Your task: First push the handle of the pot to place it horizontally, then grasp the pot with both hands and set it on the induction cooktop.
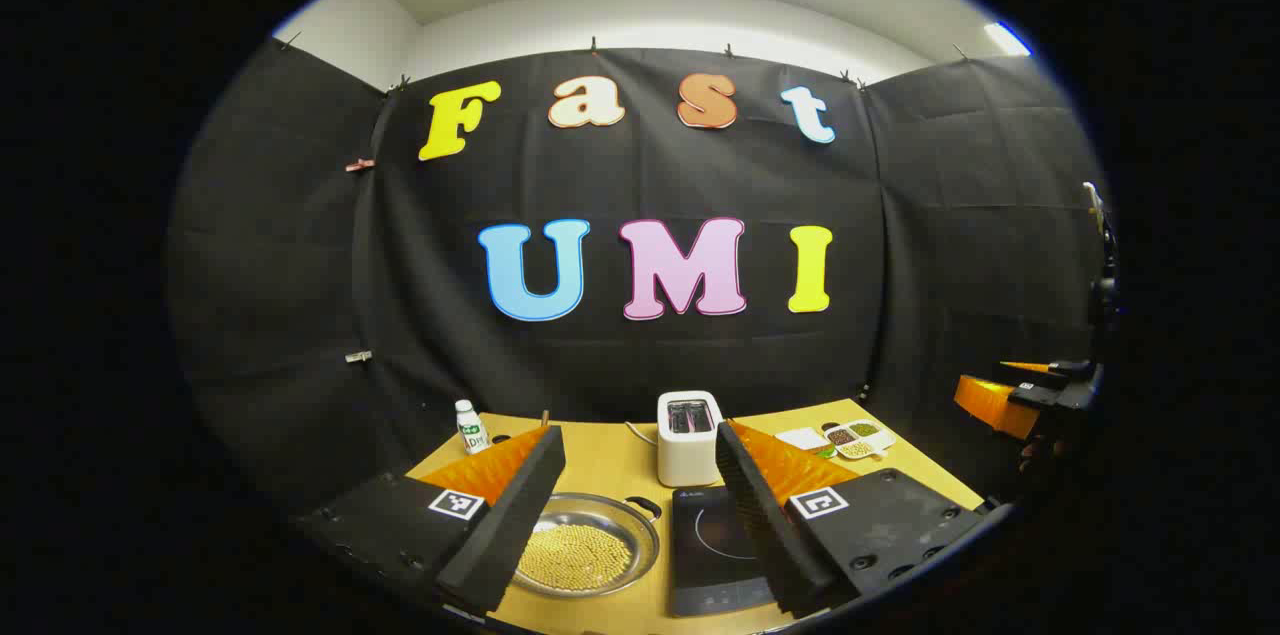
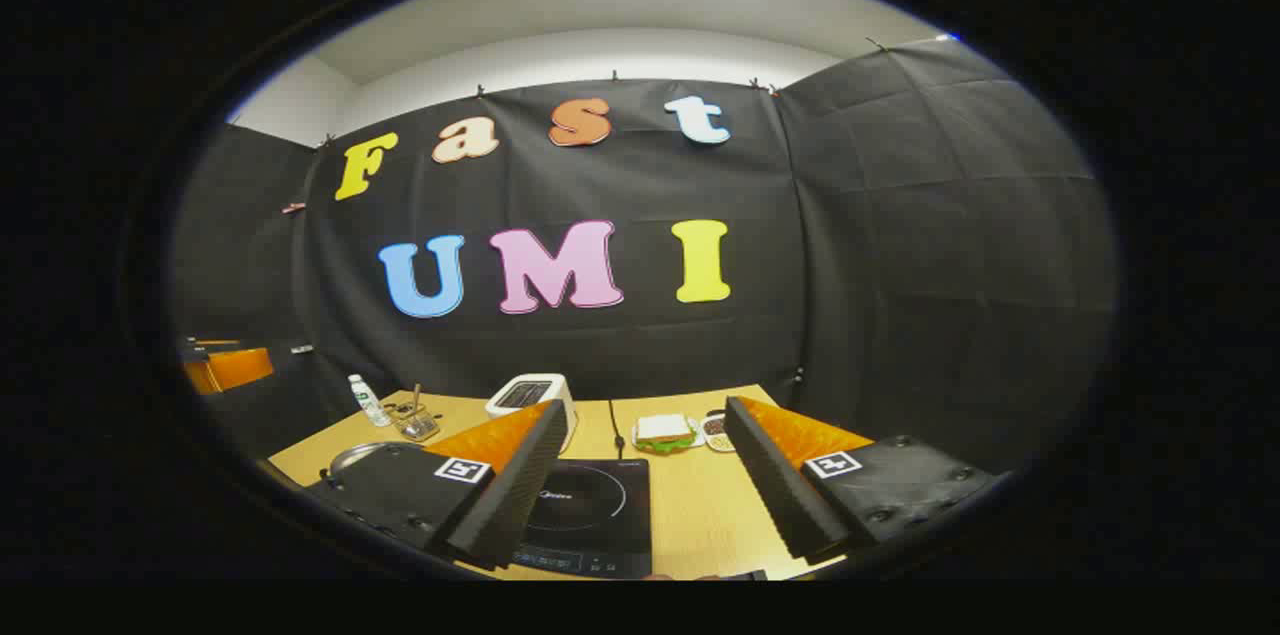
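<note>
Above the tabletop I hold both grippers, left gripper and right gripper, wide and empty, since the pot beside the induction cooktop awaits its handle push.

Pot left of induction cooktop; left hand-held gripper agape above.
</note>
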Available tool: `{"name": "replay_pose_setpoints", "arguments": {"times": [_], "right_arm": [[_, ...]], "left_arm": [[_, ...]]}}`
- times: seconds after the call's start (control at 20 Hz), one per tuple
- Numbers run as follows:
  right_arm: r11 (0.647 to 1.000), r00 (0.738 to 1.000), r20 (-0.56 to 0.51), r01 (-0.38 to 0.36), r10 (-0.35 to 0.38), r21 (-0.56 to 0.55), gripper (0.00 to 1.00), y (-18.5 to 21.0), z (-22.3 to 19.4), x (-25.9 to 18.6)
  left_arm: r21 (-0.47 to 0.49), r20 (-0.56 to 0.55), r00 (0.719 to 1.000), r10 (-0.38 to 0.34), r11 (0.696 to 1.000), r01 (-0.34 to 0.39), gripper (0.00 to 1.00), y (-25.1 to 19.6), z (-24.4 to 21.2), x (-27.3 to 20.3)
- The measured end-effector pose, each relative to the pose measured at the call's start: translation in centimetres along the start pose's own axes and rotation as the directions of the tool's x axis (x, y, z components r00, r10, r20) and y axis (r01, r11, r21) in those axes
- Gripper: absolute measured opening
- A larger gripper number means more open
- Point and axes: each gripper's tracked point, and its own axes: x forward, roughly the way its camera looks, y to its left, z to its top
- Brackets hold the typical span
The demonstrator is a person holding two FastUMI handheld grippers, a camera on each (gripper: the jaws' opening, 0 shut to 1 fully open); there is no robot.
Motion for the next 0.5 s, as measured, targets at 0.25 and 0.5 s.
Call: {"name": "replay_pose_setpoints", "arguments": {"times": [0.25, 0.5], "right_arm": [[1.0, 1.0, 0.005, 0.011, -0.011, -0.02, 0.98, -0.3, 0.0, 0.6], [0.999, 0.999, 0.018, 0.031, -0.031, -0.036, 0.98, 1.8, 0.2, 0.2]], "left_arm": [[-0.058, -0.028, 1.0, -0.012, 0.998, 0.011, 0.95, -1.3, -0.9, 0.9], [-0.046, -0.015, 1.0, -0.02, 0.999, 0.02, 0.95, 0.9, -0.4, 2.0]]}}
